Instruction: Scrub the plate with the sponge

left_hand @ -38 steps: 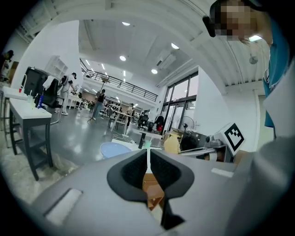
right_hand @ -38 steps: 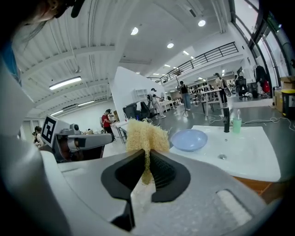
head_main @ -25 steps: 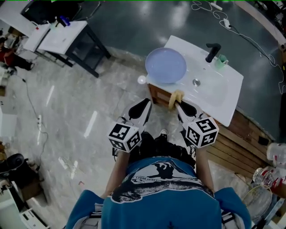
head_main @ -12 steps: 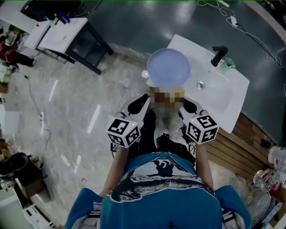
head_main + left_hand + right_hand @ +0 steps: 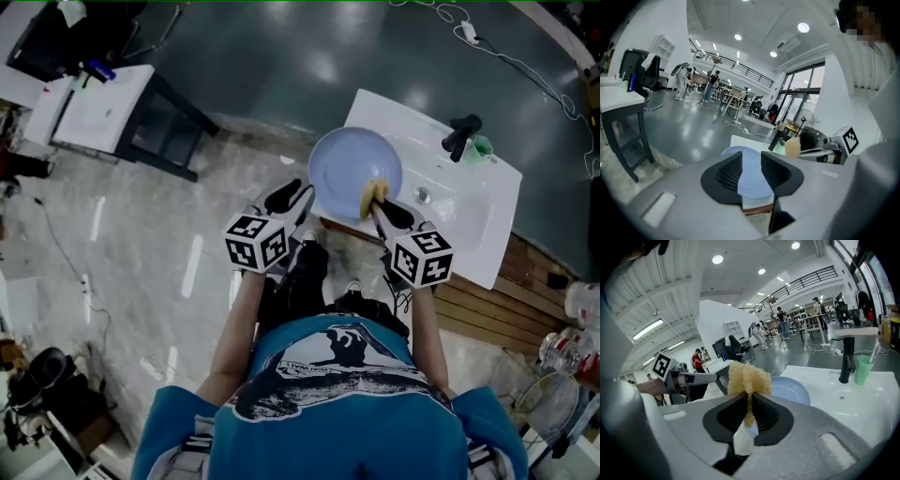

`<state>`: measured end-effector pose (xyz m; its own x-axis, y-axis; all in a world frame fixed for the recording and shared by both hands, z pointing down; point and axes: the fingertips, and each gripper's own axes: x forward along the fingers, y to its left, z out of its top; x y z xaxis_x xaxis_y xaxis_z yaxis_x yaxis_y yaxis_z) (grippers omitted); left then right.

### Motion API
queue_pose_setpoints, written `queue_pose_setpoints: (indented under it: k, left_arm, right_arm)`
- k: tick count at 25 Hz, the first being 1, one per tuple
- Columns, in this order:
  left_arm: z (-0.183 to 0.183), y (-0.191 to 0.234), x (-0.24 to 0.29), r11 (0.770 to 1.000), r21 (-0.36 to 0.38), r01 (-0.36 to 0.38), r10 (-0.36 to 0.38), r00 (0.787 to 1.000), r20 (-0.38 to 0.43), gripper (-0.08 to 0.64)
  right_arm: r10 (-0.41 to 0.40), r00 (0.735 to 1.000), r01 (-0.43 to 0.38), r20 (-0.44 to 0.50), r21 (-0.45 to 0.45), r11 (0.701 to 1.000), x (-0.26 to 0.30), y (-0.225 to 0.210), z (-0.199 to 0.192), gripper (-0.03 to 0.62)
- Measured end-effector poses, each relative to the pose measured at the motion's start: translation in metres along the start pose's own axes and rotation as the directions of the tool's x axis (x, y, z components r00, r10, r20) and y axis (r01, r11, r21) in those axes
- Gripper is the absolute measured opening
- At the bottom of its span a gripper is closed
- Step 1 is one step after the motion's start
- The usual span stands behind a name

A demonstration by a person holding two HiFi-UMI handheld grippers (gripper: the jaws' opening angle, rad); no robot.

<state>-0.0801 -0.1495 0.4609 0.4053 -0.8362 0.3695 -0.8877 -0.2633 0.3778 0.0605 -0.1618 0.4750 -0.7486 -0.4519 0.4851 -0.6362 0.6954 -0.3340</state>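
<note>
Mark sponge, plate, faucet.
sponge (image 5: 749, 377), right gripper view, its frayed upper part.
plate (image 5: 345, 167), head view, bare middle of the dish.
faucet (image 5: 459, 133), head view, middle of the black body.

The scene contains one pale blue plate (image 5: 347, 169), one yellow sponge (image 5: 372, 194) and two handheld grippers, the left gripper (image 5: 294, 192) and the right gripper (image 5: 380, 206), each fitted with one marker cube (image 5: 259, 242) and two black fingers (image 5: 727, 172). One white sink (image 5: 473, 220) is present, carrying one black faucet (image 5: 461, 134), one green cup (image 5: 482, 145) and one drain (image 5: 423, 195). One white desk (image 5: 94, 108) on a dark frame stands at the upper left of the head view.
</note>
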Motion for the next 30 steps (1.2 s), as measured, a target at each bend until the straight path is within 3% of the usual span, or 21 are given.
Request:
queue_pose_setpoints:
  k: [3,6,9,12,17,21,23,26,30]
  left_arm:
    - [-0.009,0.039,0.034,1.0,-0.017,0.026,-0.028,0.994,-0.103,0.171]
    - [-0.029,0.069,0.067,0.997,-0.038,0.065,-0.072,0.972,-0.225,0.201]
    - [-0.053,0.085,0.094,0.987,-0.098,0.127,-0.153,0.932,-0.327,0.22]
    - [-0.078,0.088,0.108,0.962,-0.196,0.188,-0.253,0.881,-0.401,0.233]
    - [-0.09,0.083,0.118,0.905,-0.346,0.246,-0.378,0.839,-0.392,0.221]
    - [-0.101,0.079,0.124,0.889,-0.377,0.259,-0.41,0.816,-0.408,0.169]
    - [-0.101,0.074,0.126,0.871,-0.404,0.279,-0.439,0.81,-0.389,0.133]
    - [-0.099,0.07,0.127,0.861,-0.415,0.294,-0.456,0.807,-0.375,0.13]
    - [-0.098,0.07,0.126,0.879,-0.38,0.287,-0.436,0.807,-0.399,0.132]
  right_arm:
    - [-0.063,0.997,0.064,-0.036,0.005,0.998,0.025,-0.018,0.005,0.032]
    - [-0.12,0.989,0.12,-0.087,-0.005,0.993,0.049,-0.039,0.008,0.032]
    - [-0.184,0.972,0.18,-0.145,-0.035,0.983,0.072,-0.063,0.008,0.032]
    - [-0.243,0.948,0.236,-0.206,-0.06,0.97,0.093,-0.088,0.005,0.032]
    - [-0.353,0.88,0.334,-0.318,-0.114,0.936,0.121,-0.126,-0.004,0.032]
    - [-0.463,0.792,0.434,-0.398,-0.168,0.885,0.131,-0.155,-0.014,0.032]
    - [-0.506,0.76,0.47,-0.408,-0.192,0.862,0.136,-0.166,-0.018,0.032]
    - [-0.54,0.746,0.501,-0.391,-0.205,0.841,0.144,-0.172,-0.018,0.032]
    - [-0.555,0.741,0.499,-0.379,-0.242,0.832,0.156,-0.162,-0.008,0.032]
